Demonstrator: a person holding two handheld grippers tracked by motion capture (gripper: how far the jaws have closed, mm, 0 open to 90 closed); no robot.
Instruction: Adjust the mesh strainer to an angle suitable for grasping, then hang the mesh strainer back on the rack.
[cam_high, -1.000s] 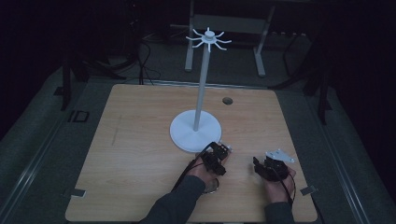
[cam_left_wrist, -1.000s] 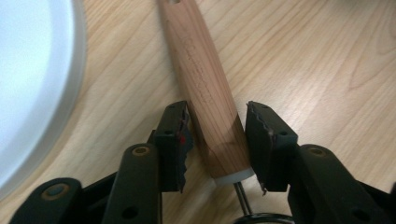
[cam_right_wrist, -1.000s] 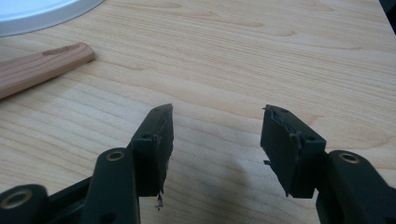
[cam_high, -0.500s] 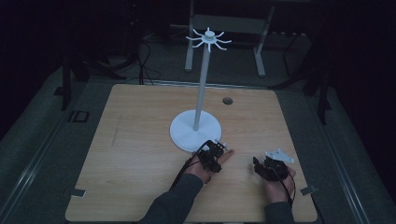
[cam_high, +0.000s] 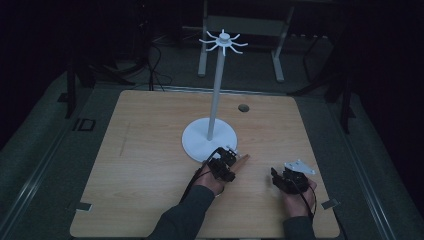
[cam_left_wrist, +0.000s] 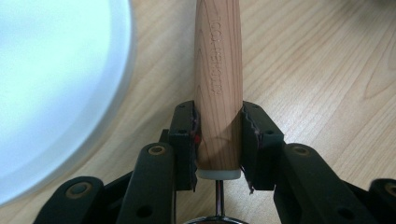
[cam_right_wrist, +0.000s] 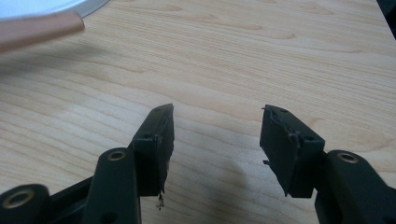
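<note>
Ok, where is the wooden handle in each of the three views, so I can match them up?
High view: the wooden handle pokes out of the left claw, just below the white base.
Left gripper view: centre, running up from between the jaws.
Right gripper view: its tip sits at the top left corner.
Shared landmark: the white base, beside the handle in all three views.

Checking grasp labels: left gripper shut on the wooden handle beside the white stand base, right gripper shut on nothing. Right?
Not quite. The right gripper is open, jaws wide apart over bare table, as the right gripper view shows. The rest holds: the left gripper is shut on the wooden handle, beside the white stand base.
</note>
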